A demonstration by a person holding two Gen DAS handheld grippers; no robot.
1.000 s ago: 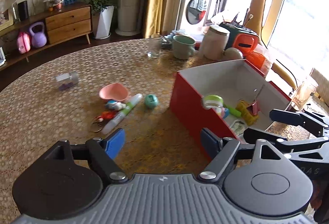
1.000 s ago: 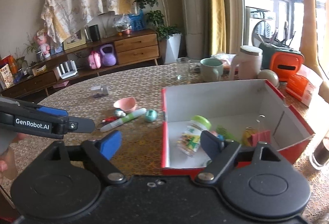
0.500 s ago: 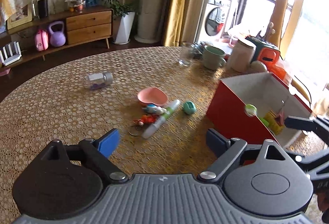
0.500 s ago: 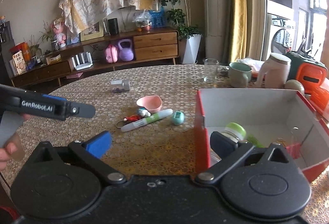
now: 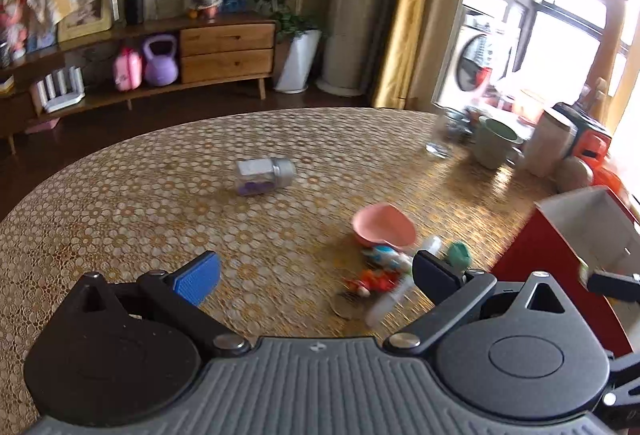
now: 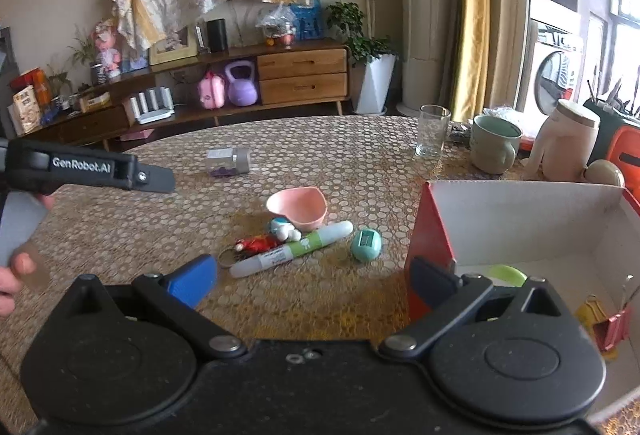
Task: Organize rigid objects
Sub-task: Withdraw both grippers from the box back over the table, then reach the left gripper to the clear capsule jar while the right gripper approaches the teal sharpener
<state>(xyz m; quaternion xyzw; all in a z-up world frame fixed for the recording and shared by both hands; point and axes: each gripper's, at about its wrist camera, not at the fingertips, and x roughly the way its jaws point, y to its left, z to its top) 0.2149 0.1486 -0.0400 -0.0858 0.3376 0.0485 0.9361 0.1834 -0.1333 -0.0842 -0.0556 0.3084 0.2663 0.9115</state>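
Note:
A red box [image 6: 434,235] with a white inside stands at the right and holds a green-lidded jar [image 6: 506,273] and binder clips [image 6: 608,321]. Left of it lie a pink heart bowl [image 6: 298,205], a green-and-white marker [image 6: 296,249], a teal round item [image 6: 365,245], a red keyring toy [image 6: 256,245] and a small blue-white figure [image 6: 282,229]. A clear jar [image 6: 228,161] lies farther back. My left gripper [image 5: 316,275] is open and empty above the table, near the pile [image 5: 384,275]. My right gripper [image 6: 312,281] is open and empty, beside the box's left wall.
At the back right stand a glass [image 6: 433,131], a green mug [image 6: 494,143], a cream canister [image 6: 568,141] and an orange-and-black item [image 6: 624,151]. The table has a patterned gold cloth [image 6: 140,235]. A wooden sideboard [image 6: 300,75] stands behind.
Both grippers have swung left, away from the box and toward the loose items; the box has slid to the right edge of both views. Both stay open.

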